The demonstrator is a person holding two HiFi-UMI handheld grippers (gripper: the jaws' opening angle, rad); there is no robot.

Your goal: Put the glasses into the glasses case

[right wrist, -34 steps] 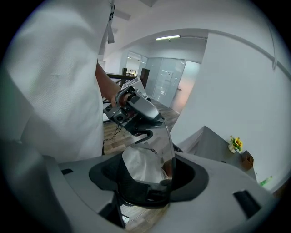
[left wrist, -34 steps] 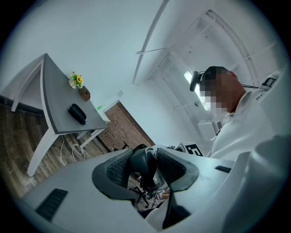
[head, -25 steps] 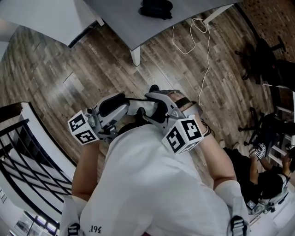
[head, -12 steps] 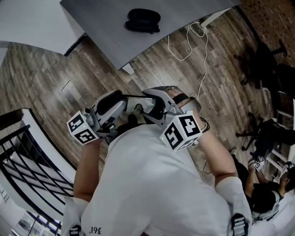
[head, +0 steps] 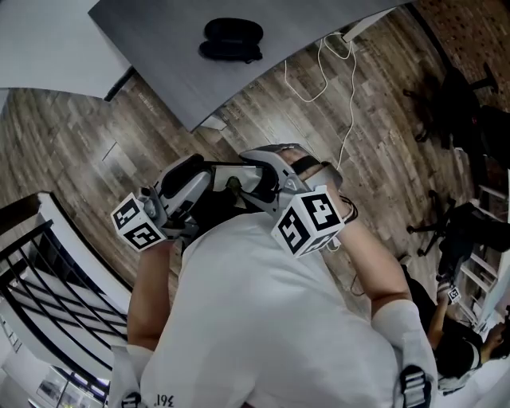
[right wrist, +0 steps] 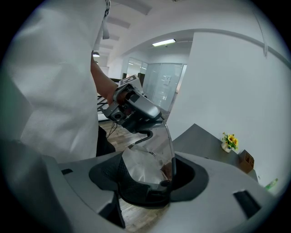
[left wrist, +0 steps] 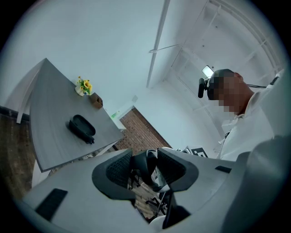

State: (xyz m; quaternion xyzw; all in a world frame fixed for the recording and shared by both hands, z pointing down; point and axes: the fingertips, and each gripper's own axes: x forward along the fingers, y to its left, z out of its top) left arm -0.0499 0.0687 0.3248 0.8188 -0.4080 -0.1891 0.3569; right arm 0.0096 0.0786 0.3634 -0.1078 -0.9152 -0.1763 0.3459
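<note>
So the black oval glasses case (head: 231, 40) lies crosswise on the grey surface (head: 295, 32). The black-framed clear glasses (right wrist: 150, 159) are well short of it, with the right gripper (right wrist: 148, 175) clamped across a lens and the left gripper (left wrist: 145, 170) pinching a temple, I think. Neither's really closer to the case.

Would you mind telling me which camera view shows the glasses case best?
The head view: the black glasses case lies unobstructed on the grey table, seen from above. The left gripper view shows the case smaller and at a slant; the right gripper view shows part of the table, not the case.
</note>
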